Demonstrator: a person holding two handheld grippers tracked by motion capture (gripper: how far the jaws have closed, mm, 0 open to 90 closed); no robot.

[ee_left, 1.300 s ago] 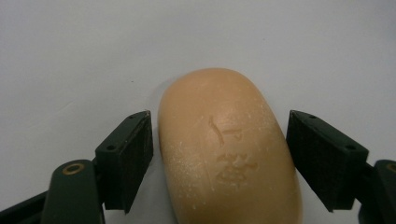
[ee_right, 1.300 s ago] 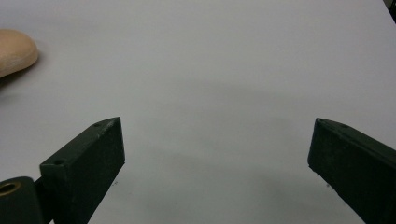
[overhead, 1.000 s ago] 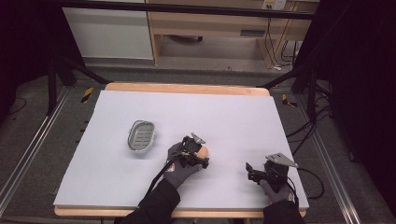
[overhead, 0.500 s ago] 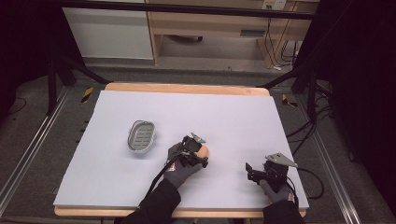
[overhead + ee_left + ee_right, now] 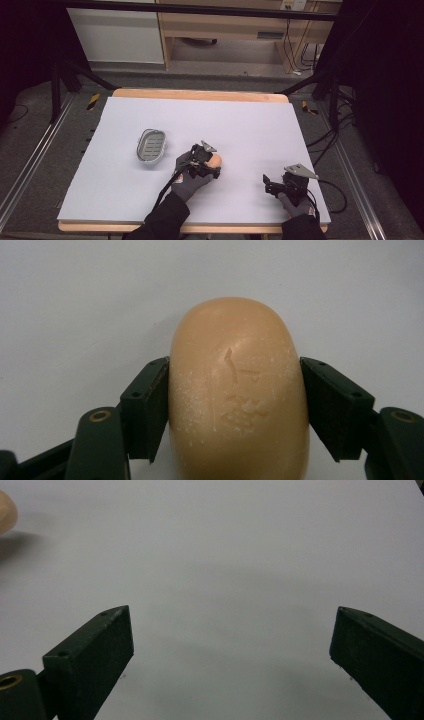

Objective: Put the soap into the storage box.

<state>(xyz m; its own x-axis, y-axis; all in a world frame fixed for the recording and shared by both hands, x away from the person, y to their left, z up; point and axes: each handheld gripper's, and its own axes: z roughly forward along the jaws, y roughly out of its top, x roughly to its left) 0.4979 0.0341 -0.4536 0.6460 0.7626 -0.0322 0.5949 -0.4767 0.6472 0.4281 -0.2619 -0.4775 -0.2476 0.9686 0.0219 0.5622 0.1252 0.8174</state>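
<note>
Left gripper [image 5: 235,405]: jaws closed against both sides of the soap [image 5: 237,390], near table centre.
Right gripper [image 5: 232,655]: jaws wide apart, holding nothing, at the soap's 4 o'clock.
Soap dish [image 5: 151,146]: at the soap's 10 o'clock, on the table [image 5: 260,120].

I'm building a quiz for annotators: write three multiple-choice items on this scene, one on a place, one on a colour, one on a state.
1. Where is the soap dish relative to the left gripper?
A. To its left
B. To its right
C. Under it

2. What colour is the soap bar?
A. Green
B. Peach-orange
C. Blue

3. How do the right gripper's jaws stand?
A. Shut on the soap
B. Shut on nothing
C. Open

Key: 1 A, the high view shows the dish left of that gripper. 2 B, the left gripper view shows it. 3 C, a wide gap with bare table between them.
</note>
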